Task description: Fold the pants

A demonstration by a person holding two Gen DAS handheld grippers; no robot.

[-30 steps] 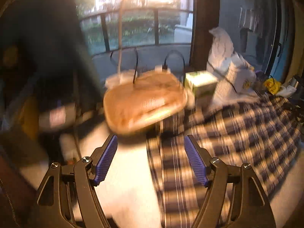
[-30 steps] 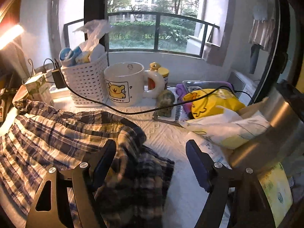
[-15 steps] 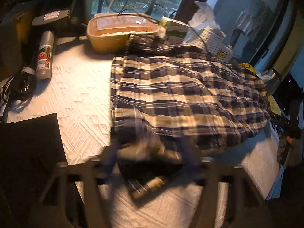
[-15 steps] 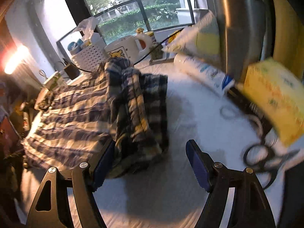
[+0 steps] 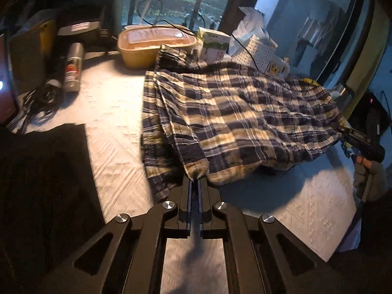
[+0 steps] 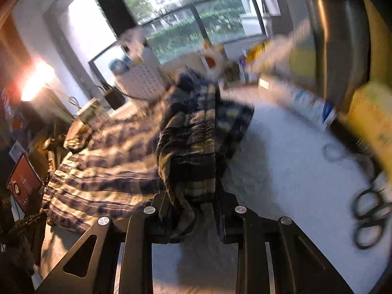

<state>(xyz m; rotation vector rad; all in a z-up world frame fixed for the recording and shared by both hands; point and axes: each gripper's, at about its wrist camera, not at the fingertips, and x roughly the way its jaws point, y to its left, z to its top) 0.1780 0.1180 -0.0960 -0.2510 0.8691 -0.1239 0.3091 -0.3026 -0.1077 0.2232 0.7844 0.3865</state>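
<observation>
The blue and cream plaid pants (image 5: 240, 112) lie spread across the white quilted table (image 5: 110, 112). My left gripper (image 5: 195, 180) is shut on the near hem corner of the pants and holds it raised off the table. My right gripper (image 6: 192, 198) is closed on a bunched waistband end of the pants (image 6: 191, 142); that view is blurred by motion. In the left wrist view the right gripper (image 5: 360, 139) shows at the far right edge of the cloth, pinching it.
A tan lidded tub (image 5: 156, 44), a green carton (image 5: 214, 45), a white basket (image 5: 257, 51) and a mug (image 5: 275, 68) stand behind the pants. A spray can (image 5: 73, 66) lies at the left. Scissors (image 6: 370, 218) and a yellow box (image 6: 370, 120) lie at the right.
Both grippers have closed on the pants: the left on the near hem corner, the right on the bunched waistband end. The cloth edge is now lifted.
</observation>
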